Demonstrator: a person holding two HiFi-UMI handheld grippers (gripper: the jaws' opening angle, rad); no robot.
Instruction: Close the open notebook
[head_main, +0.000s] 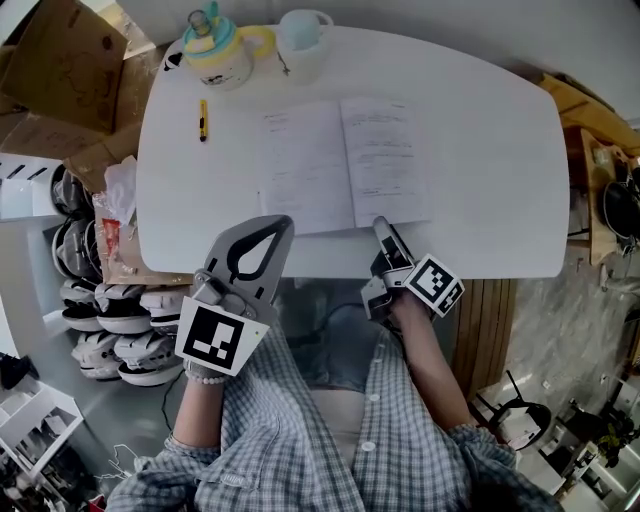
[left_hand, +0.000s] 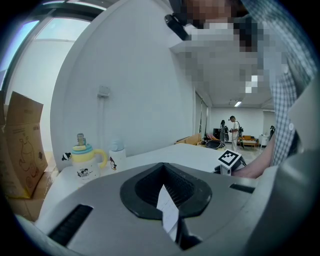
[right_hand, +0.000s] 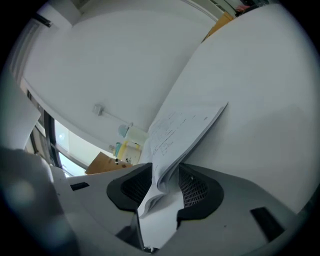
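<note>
On rounded white table (head_main: 490, 180), open paper notebook (head_main: 340, 165), right tool (head_main: 380, 228) astride edge

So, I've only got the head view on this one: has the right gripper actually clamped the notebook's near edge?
Observer: No. In the right gripper view the right gripper has its jaws apart, with the notebook edge loose between them.
Reviewer: One page in there, or more?
Observer: Several pages, curled together.
Reviewer: Anyone else around?
Observer: Yes, the left gripper view shows people standing far across the room.
</note>
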